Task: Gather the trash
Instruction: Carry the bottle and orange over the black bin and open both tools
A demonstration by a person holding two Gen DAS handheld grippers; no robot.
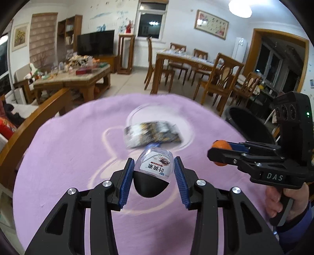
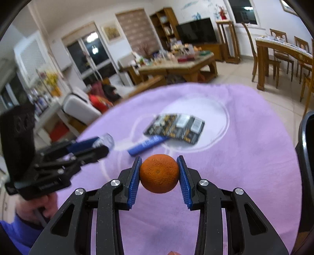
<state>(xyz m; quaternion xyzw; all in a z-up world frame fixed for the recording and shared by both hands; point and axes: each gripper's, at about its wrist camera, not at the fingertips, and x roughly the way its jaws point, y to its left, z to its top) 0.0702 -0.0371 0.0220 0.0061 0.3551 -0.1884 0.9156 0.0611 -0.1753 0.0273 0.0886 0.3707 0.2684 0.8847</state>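
Bare purple cloth (image 2: pixel 245 157) lies open all round; only the black wrapper (image 2: pixel 175 127) and blue stick (image 2: pixel 147 145) obstruct.

We see a lived-in room: white walls, pale tiled floor (image 1: pixel 127 82). Dark TV (image 1: pixel 95 42) on a low unit, wooden bookshelf (image 1: pixel 70 32) beside it. Cluttered coffee table (image 1: pixel 78 78) in front. Wooden dining table (image 1: pixel 182 60) with matching chairs (image 1: pixel 221 82) to its right. Window (image 1: pixel 151 24) dark, ceiling light (image 1: pixel 239 7) on. Framed picture (image 1: pixel 212 24) on the wall.

Left gripper (image 1: pixel 154 170) fingers clamped on a load, right gripper (image 2: pixel 159 172) likewise, both angled downward.
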